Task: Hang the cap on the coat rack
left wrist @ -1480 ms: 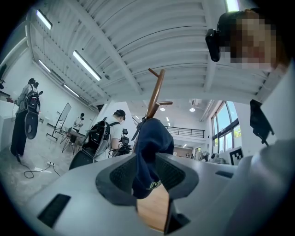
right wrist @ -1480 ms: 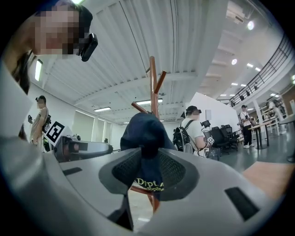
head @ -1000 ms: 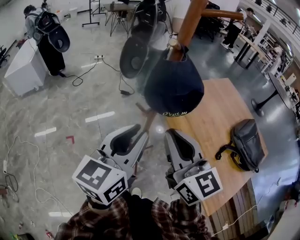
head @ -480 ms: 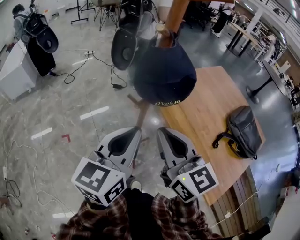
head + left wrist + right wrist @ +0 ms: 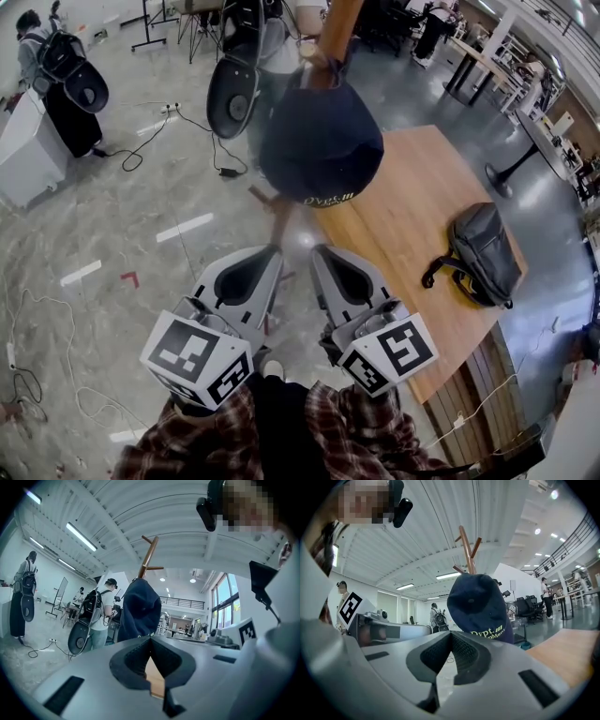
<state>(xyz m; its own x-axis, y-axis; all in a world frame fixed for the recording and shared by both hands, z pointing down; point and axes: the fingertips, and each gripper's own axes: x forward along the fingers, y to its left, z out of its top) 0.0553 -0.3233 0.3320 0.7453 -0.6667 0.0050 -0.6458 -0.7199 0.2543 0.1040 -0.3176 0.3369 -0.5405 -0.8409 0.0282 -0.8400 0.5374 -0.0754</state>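
Cap hung on rack
Navy cap point(image 5: 321, 141), pale lettering near its lower edge, hangs off the brown wooden coat rack point(image 5: 337, 26), tight against the pole below the top pegs, crown bulging outward.

A big open-plan lab or office hall: polished grey floor point(image 5: 122, 244) with trailing cables point(image 5: 129, 159), ceiling strip lights point(image 5: 80, 536), a railed mezzanine point(image 5: 566, 541), office chairs point(image 5: 533, 605), a person point(image 5: 97, 613) wearing backpack gear

Black soft backpack point(image 5: 478, 255) lying on light wooden table point(image 5: 412, 202), right. White box cabinet point(image 5: 23, 150) far left. Red angled tape mark point(image 5: 129, 278) on grey floor point(image 5: 112, 216), left.
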